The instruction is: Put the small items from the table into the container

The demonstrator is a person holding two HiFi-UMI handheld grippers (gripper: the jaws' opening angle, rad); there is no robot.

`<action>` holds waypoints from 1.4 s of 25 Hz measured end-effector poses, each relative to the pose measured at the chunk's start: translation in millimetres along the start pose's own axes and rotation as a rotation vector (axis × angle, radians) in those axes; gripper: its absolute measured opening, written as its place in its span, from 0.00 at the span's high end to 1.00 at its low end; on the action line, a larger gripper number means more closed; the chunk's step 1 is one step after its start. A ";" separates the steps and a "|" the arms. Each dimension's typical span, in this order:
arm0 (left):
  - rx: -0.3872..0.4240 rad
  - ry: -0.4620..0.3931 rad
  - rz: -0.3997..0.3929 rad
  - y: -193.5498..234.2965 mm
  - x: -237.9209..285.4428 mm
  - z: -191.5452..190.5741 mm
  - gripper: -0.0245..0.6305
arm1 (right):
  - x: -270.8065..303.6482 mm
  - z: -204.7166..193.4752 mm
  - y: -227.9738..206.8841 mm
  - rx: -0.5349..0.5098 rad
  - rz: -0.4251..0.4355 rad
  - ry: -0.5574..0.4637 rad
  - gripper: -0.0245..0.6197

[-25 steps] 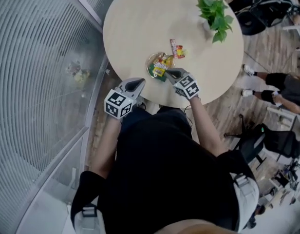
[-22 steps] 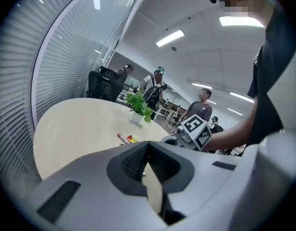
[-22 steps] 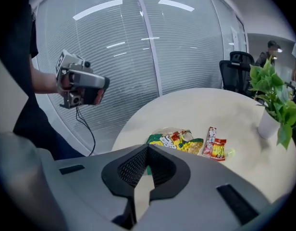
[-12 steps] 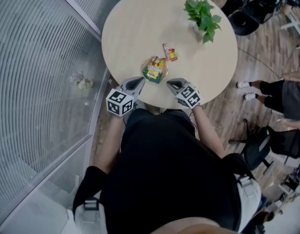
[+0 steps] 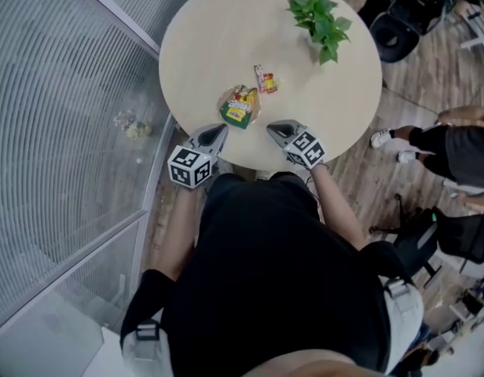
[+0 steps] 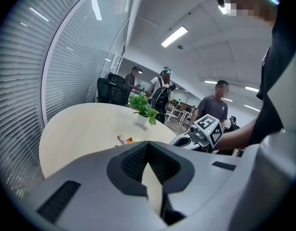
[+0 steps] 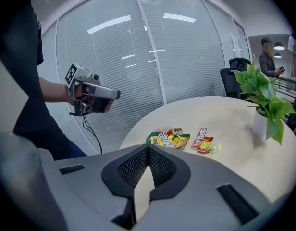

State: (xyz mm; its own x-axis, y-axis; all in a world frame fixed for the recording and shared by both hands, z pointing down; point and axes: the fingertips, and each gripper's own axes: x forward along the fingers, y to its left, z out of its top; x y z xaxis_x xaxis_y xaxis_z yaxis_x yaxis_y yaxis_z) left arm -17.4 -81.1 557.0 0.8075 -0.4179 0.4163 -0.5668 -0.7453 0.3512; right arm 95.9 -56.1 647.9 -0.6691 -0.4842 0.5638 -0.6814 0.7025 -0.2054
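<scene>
The left gripper (image 5: 218, 130) and the right gripper (image 5: 275, 126) hung over the table's (image 5: 210, 30) near edge, each with its jaws closed on nothing. Just beyond them sat the container (image 5: 222, 101) with bright packets (image 5: 240, 110) in it. Two red packets (image 5: 264, 78) lay just beside it on the table, and a plant (image 5: 319, 14) stood well apart.

Pale beige table (image 5: 210, 30) bears a green plant (image 5: 317, 18), red-and-yellow wrappers (image 5: 264, 78) and a green-and-yellow packet (image 5: 239, 108).
</scene>
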 end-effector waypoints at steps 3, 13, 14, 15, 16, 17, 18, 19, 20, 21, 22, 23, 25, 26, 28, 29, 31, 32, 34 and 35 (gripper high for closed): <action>0.030 0.020 0.016 -6.3 5.7 -1.9 0.96 | -4.0 -7.3 -2.3 -0.009 0.014 0.016 0.93; 0.012 0.026 0.017 -18.0 14.7 -2.2 0.96 | -13.0 -15.3 -9.4 -0.018 0.026 0.014 0.93; 0.013 0.027 0.017 -18.5 15.1 -1.4 0.96 | -14.1 -15.6 -9.2 -0.014 0.027 0.016 0.93; 0.013 0.027 0.018 -18.7 15.5 -0.7 0.96 | -14.5 -17.1 -9.5 -0.011 0.027 0.017 0.93; 0.015 0.027 0.018 -19.1 16.2 -0.3 0.96 | -14.5 -19.4 -10.2 -0.011 0.027 0.018 0.93; 0.016 0.027 0.017 -19.6 17.3 -0.4 0.96 | -14.8 -21.8 -11.0 -0.011 0.027 0.020 0.93; 0.017 0.028 0.015 -20.3 18.9 -0.8 0.96 | -15.6 -24.0 -11.4 -0.010 0.026 0.025 0.93; 0.017 0.030 0.012 -21.4 20.7 -1.3 0.96 | -16.9 -26.3 -11.8 -0.005 0.025 0.031 0.93; 0.017 0.031 0.009 -22.5 22.7 -1.8 0.96 | -18.3 -28.4 -12.4 0.002 0.023 0.036 0.93; 0.016 0.034 0.006 -23.6 24.5 -2.1 0.96 | -19.5 -30.0 -13.2 0.007 0.021 0.038 0.93; 0.015 0.037 0.003 -24.7 26.0 -2.3 0.96 | -20.7 -31.0 -14.0 0.011 0.019 0.037 0.93; 0.014 0.040 0.001 -26.1 27.4 -2.3 0.96 | -21.9 -32.1 -15.1 0.014 0.016 0.036 0.93; 0.013 0.043 -0.001 -29.7 29.6 -2.4 0.96 | -24.9 -35.2 -17.7 0.015 0.010 0.035 0.93; 0.013 0.044 -0.002 -31.7 30.7 -2.7 0.96 | -26.7 -37.1 -19.0 0.015 0.007 0.036 0.93; 0.009 0.043 -0.002 -34.3 33.3 -3.5 0.96 | -29.2 -41.2 -22.2 0.019 0.004 0.044 0.93; 0.005 0.041 -0.001 -34.5 34.5 -3.9 0.96 | -29.3 -43.5 -24.5 0.021 0.002 0.050 0.93; -0.006 0.038 0.004 -33.9 34.6 -5.6 0.96 | -28.0 -48.0 -29.4 0.021 -0.003 0.064 0.92; -0.013 0.037 0.009 -33.2 33.6 -7.1 0.96 | -27.0 -50.0 -31.9 0.020 -0.005 0.072 0.92; -0.027 0.036 0.021 -31.5 31.5 -11.0 0.96 | -25.0 -53.3 -39.5 0.014 -0.010 0.088 0.92; -0.035 0.035 0.028 -30.5 30.8 -13.2 0.96 | -24.2 -54.1 -45.0 0.010 -0.012 0.095 0.92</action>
State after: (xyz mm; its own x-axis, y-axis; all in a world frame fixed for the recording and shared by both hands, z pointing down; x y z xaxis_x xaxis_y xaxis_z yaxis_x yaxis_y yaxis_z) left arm 22.6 -64.4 570.2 0.7854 -0.4196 0.4550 -0.5949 -0.7146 0.3680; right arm 158.8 -47.8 686.8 -0.6298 -0.4407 0.6397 -0.6926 0.6914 -0.2056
